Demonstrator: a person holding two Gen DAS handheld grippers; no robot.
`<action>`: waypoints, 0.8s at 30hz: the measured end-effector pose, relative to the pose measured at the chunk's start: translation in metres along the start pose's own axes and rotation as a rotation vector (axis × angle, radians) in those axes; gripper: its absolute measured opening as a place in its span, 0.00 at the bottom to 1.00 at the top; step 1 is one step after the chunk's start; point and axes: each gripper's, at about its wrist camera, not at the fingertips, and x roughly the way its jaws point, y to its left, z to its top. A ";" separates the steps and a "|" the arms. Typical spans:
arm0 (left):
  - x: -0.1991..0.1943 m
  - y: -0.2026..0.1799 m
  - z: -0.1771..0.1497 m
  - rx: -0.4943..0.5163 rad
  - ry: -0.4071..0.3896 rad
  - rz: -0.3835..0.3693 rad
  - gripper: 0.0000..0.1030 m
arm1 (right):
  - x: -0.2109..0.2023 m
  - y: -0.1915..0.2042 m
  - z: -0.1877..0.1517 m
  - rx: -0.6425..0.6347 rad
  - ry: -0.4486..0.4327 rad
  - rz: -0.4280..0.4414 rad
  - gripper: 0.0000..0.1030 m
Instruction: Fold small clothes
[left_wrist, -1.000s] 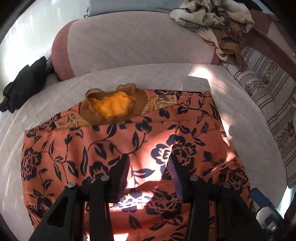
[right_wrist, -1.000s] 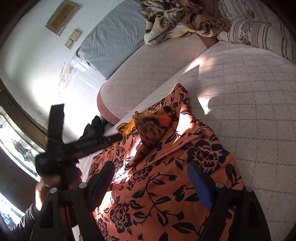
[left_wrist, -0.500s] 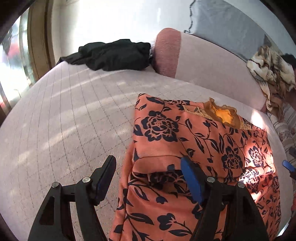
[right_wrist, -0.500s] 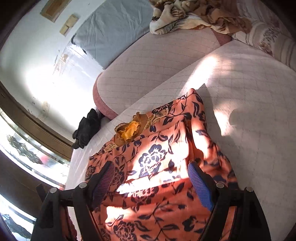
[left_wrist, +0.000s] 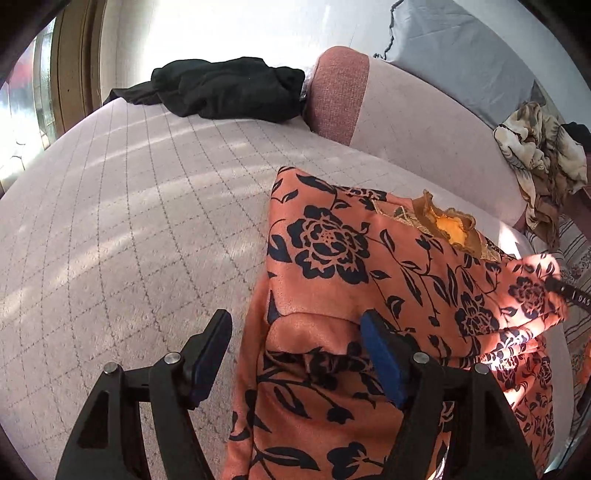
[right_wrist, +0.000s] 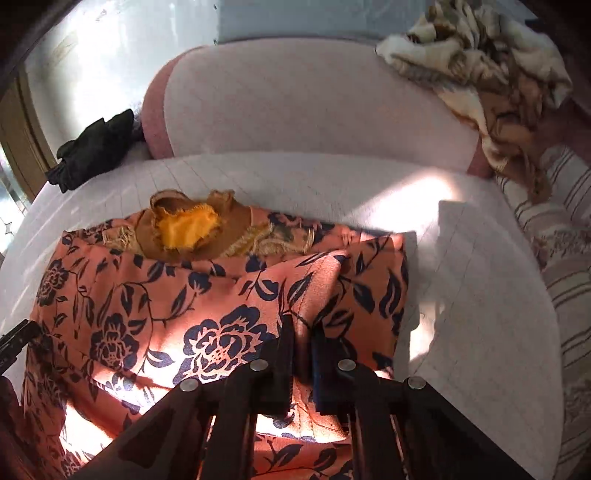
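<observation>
Right tongs (right_wrist: 301, 332) clenched on orange floral garment (right_wrist: 155, 295); left tongs (left_wrist: 295, 343) released, astride its edge.

A quilted pink bed cover (left_wrist: 129, 229) is lit by sun patches; a pink bolster (right_wrist: 314, 107) is set against a white wall (left_wrist: 221, 29).
</observation>
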 end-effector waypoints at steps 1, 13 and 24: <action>-0.003 -0.001 0.001 -0.001 -0.016 -0.006 0.71 | -0.010 0.003 0.006 -0.010 -0.050 -0.027 0.07; 0.019 -0.004 -0.002 0.032 0.055 0.061 0.71 | 0.003 -0.053 -0.023 0.265 -0.014 0.036 0.25; 0.021 -0.005 -0.004 0.054 0.055 0.074 0.71 | 0.056 -0.074 -0.030 0.571 0.061 0.408 0.46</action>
